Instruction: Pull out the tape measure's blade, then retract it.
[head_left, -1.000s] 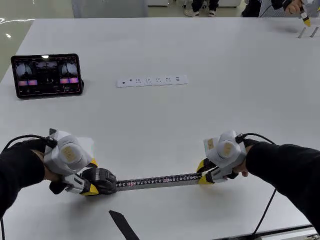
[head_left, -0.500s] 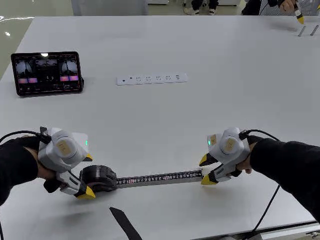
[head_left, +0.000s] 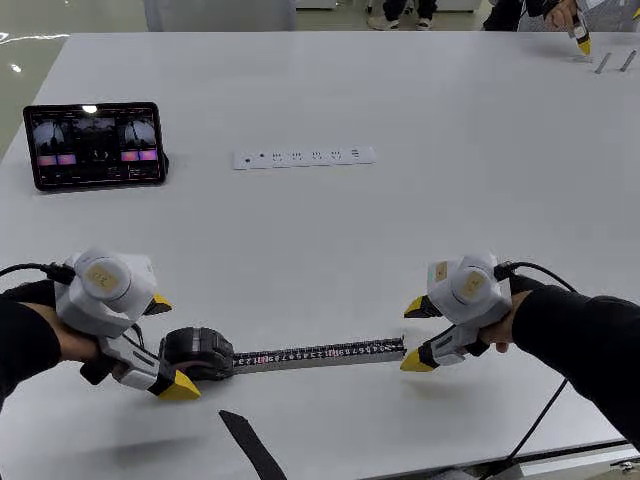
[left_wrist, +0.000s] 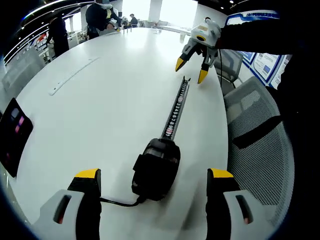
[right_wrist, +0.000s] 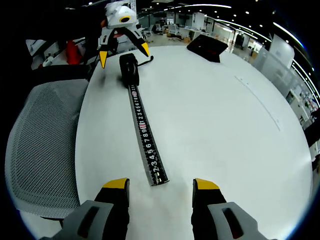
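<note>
A black tape measure (head_left: 200, 352) lies on the white table (head_left: 400, 200) near the front edge, its blade (head_left: 320, 354) pulled out flat to the right. My left gripper (head_left: 170, 345) is open just left of the case, its jaws on either side and clear of it. In the left gripper view the case (left_wrist: 157, 167) rests between my own open jaws (left_wrist: 154, 175). Off the blade's tip, my right gripper (head_left: 414, 335) is open too and touches nothing. The right gripper view has the blade end (right_wrist: 156, 177) just ahead of my open jaws (right_wrist: 161, 184), with the case (right_wrist: 129, 67) far down the blade.
A tablet (head_left: 95, 146) lies at the left and a white power strip (head_left: 303, 158) mid-table. A black strap (head_left: 248, 450) lies at the front edge. A mesh chair (left_wrist: 255, 145) stands beside the table. A person's hand with a tool (head_left: 578, 30) works at the far right corner.
Both grippers have let go: the left opened off the case, the right off the blade end. Each has backed away slightly. The blade stays extended on the table.
</note>
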